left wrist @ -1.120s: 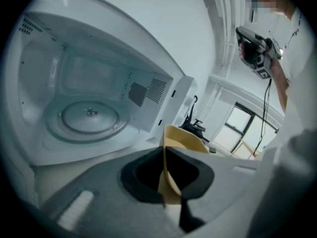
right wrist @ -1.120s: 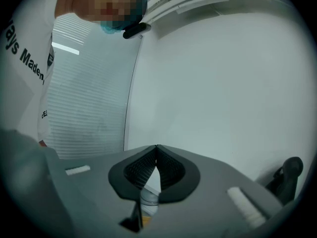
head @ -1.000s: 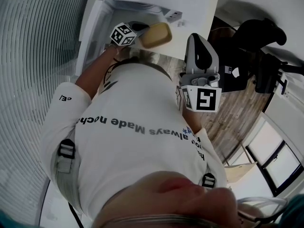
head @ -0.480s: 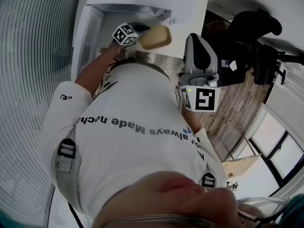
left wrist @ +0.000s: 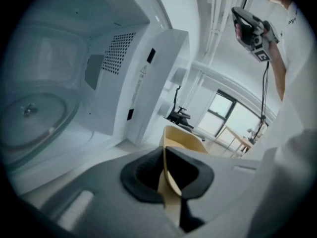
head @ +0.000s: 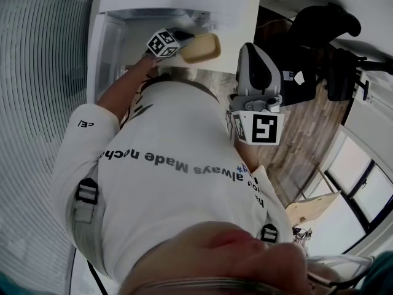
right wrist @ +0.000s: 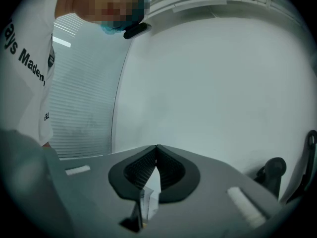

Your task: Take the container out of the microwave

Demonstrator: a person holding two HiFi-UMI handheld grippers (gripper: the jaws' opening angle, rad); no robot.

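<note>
In the head view, the left hand-held gripper (head: pixel 183 43) holds the tan container (head: pixel 201 48) just in front of the open microwave (head: pixel 120 26). Over the last second, the container has kept almost the same spot in the picture and the same tilt. More of the pale cavity has come into sight on its left. The right hand-held gripper (head: pixel 256 60) has stayed raised beside the person's chest, well apart from the container.

In the left gripper view, the left hand-held gripper (left wrist: pixel 166 152) has its jaws clamped narrow on the thin rim of the container (left wrist: pixel 184 139), whose body sticks out beyond them. The microwave (left wrist: pixel 148 83) lies off to the left, with its door open and its glass turntable (left wrist: pixel 34 118) bare. So the container is already out of the cavity and hangs in the air, resting on nothing that I can see.

In the right gripper view, the right hand-held gripper (right wrist: pixel 156 148) has its jaws closed together with nothing between them, and it faces a plain white wall.

My reading is that the removal itself is done. What remains is to find a place to set the container down, and a pinch on one rim could let it swing.
</note>
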